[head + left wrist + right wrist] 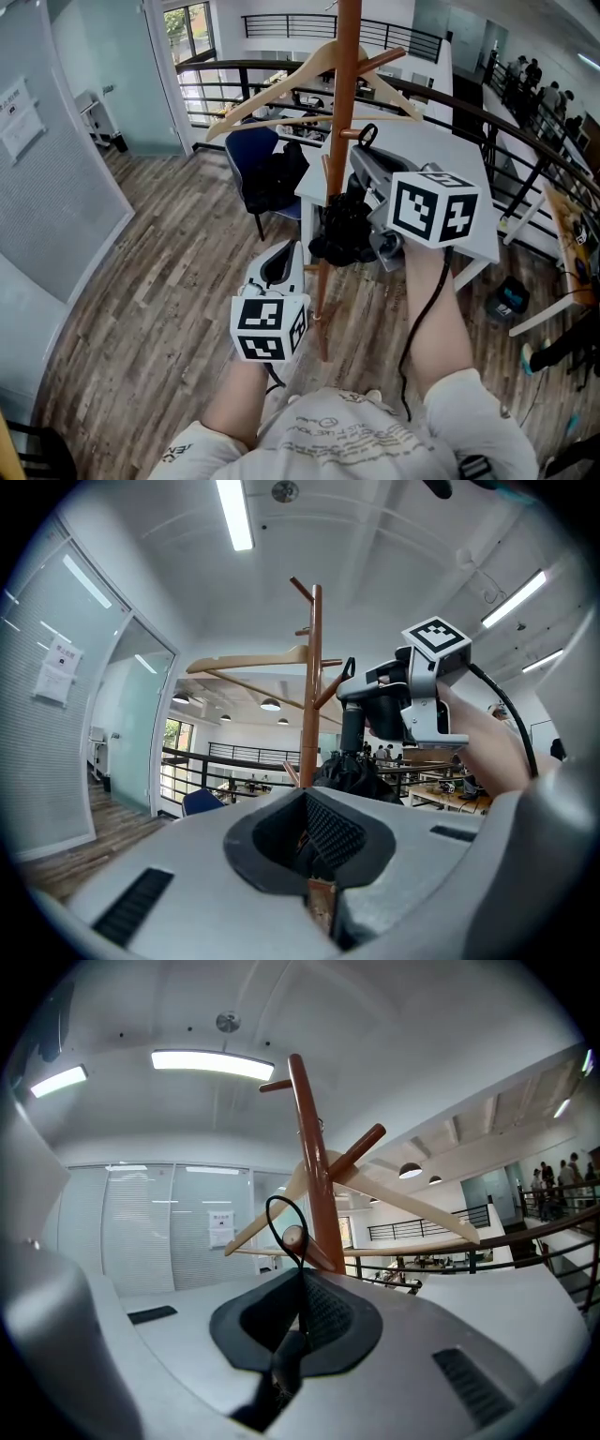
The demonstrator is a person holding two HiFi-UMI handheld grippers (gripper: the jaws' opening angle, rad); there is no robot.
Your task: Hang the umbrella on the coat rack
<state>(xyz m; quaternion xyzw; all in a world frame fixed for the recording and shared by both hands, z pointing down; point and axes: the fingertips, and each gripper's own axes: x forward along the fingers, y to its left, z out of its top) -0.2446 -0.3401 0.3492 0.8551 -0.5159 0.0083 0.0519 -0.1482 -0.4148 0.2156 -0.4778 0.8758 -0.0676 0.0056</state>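
Note:
The coat rack's red-brown pole (345, 84) rises straight ahead of me. My right gripper (362, 161) is shut on the handle end of a black folded umbrella (342, 232), which hangs bunched beside the pole. In the right gripper view the umbrella's black strap loop (284, 1221) stands up from the jaws, with the tip of a low peg (293, 1237) showing through it. My left gripper (281, 261) sits lower at the pole. In its own view its jaws (314, 810) are shut on a brown wooden part of the rack (321, 897).
A wooden clothes hanger (309, 80) hangs high on the rack. Behind it are a blue chair (255, 159) and a white table (450, 155). A black railing (225, 66) runs across the back. A glass wall (56, 187) stands at the left.

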